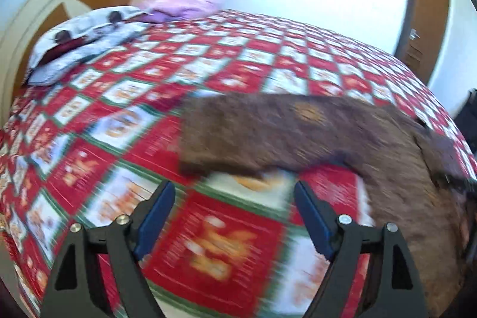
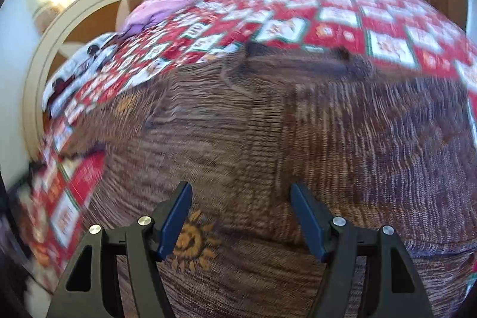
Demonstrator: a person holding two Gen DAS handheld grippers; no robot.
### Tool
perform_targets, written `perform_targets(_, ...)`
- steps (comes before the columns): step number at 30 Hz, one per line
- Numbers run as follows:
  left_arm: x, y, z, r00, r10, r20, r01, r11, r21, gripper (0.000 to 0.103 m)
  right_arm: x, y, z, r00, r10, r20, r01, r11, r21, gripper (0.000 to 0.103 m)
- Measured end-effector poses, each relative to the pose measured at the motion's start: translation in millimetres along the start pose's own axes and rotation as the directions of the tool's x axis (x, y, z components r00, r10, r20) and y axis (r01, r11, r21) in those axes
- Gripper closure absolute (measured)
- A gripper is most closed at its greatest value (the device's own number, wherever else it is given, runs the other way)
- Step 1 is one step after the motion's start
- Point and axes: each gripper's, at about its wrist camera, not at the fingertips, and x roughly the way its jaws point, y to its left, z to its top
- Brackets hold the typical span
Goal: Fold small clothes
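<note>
Blue-padded, my right gripper (image 2: 241, 218) stands wide and empty above the brown ribbed knit garment with orange sun motifs (image 2: 268, 124), which lies spread on the red, white and green checked bedspread (image 2: 342, 29), I judge for folding. My left gripper (image 1: 234, 216), equally wide, holds nothing beside the garment's sleeve. Only the left view shows that sleeve stretched out and the brown door (image 1: 423, 17) beyond the garment.
</note>
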Motion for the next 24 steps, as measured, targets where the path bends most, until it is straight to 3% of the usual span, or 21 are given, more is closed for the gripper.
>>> perform_targets(2,10.3,15.2,7.8,0.999,0.052,0.003,-0.052,0.998,-0.022,0.019,-2.9,22.2,-8.2,0.999,0.040,-0.005,-0.040,0.995,-0.096,0.032)
perform_targets(4,22.3,32.6,15.3,0.997,0.075,-0.005,-0.075,0.995,-0.070,0.019,-5.2,33.7,-11.4,1.000,0.026,0.003,-0.025,0.988,-0.150,0.032)
perform_targets(7,30.6,53.9,14.8,0.996,0.089,-0.026,-0.091,0.987,-0.133,0.019,-1.0,37.4,-11.4,0.999,0.044,-0.007,-0.045,0.987,-0.156,0.032)
perform_targets(12,45.1,64.7,17.5,0.997,0.044,-0.065,-0.056,0.976,-0.212,0.019,1.2,41.2,-12.3,1.000,0.027,0.003,-0.026,0.984,-0.176,0.032)
perform_targets(15,53.6,51.0,21.9,0.997,0.014,-0.075,-0.028,0.982,-0.189,0.019,-7.5,41.5,-14.8,0.997,0.082,0.014,-0.079,0.984,-0.160,0.032)
perform_targets(18,64.0,37.4,27.1,0.995,-0.009,-0.096,-0.007,0.986,-0.169,0.020,-10.2,45.4,-16.7,0.996,0.086,0.021,-0.082,0.983,-0.163,0.032)
perform_targets(22,78.9,32.6,30.8,0.990,-0.026,-0.140,-0.001,0.983,-0.185,0.036,-13.8,45.2,-18.6,0.994,0.103,0.029,-0.097,0.983,-0.159,0.032)
perform_targets(24,80.1,29.3,30.7,0.990,-0.019,-0.142,-0.006,0.986,-0.169,0.049,-15.0,43.9,-19.0,0.994,0.106,0.033,-0.100,0.983,-0.151,0.032)
